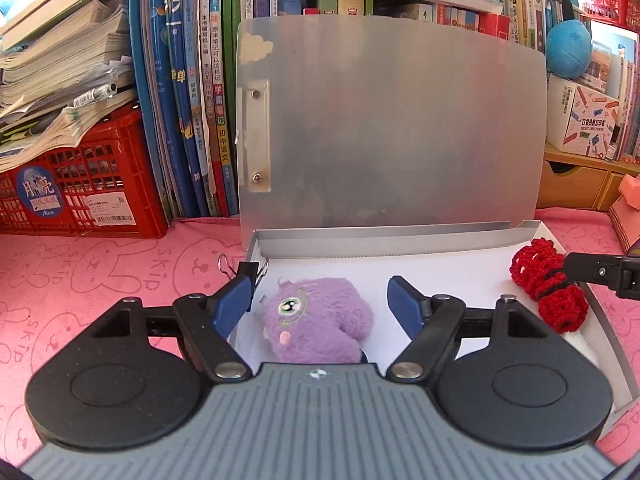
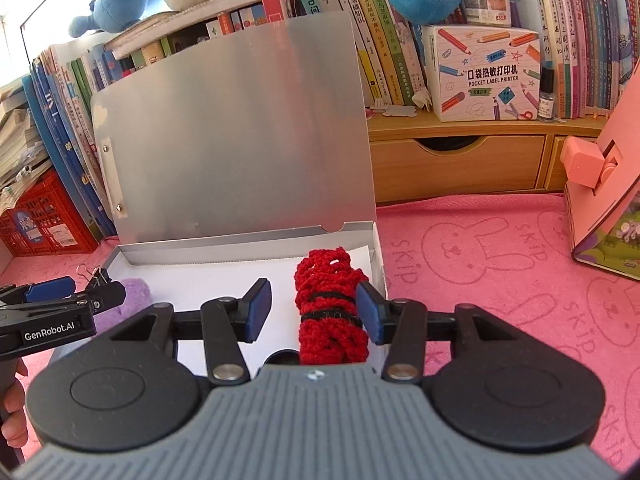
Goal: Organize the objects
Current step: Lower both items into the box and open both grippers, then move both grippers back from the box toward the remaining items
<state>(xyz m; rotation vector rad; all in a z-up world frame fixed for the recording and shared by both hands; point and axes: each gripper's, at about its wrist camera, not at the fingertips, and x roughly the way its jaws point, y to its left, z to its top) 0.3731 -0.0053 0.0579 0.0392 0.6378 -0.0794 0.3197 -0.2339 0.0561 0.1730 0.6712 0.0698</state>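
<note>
Books (image 1: 192, 92) and a red crate (image 1: 80, 184) stand behind the open box (image 1: 400, 256). Inside, the purple plush (image 1: 316, 324) lies loose between the left gripper's (image 1: 320, 304) wide jaws, and the red yarn (image 2: 330, 308) between the right gripper's (image 2: 314, 308) parted jaws.

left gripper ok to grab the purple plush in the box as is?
Probably yes: the left gripper is open, straddling the purple plush in the lidded box, nothing between.

I see a fuzzy purple plush toy (image 1: 316, 320) with a green eye and pink cheek, and at my 2 o'clock a red crochet bundle (image 1: 548, 284) banded in black, both on the white floor of a box (image 1: 460, 280) with a silvery grey lid (image 1: 400, 120). The cloth (image 2: 500, 248) underneath is pink, printed with outlined bunnies, and at 10 o'clock sits a red crate (image 1: 100, 184) with a blue round sticker. My grippers' pads (image 2: 259, 312) are blue on black arms.
</note>
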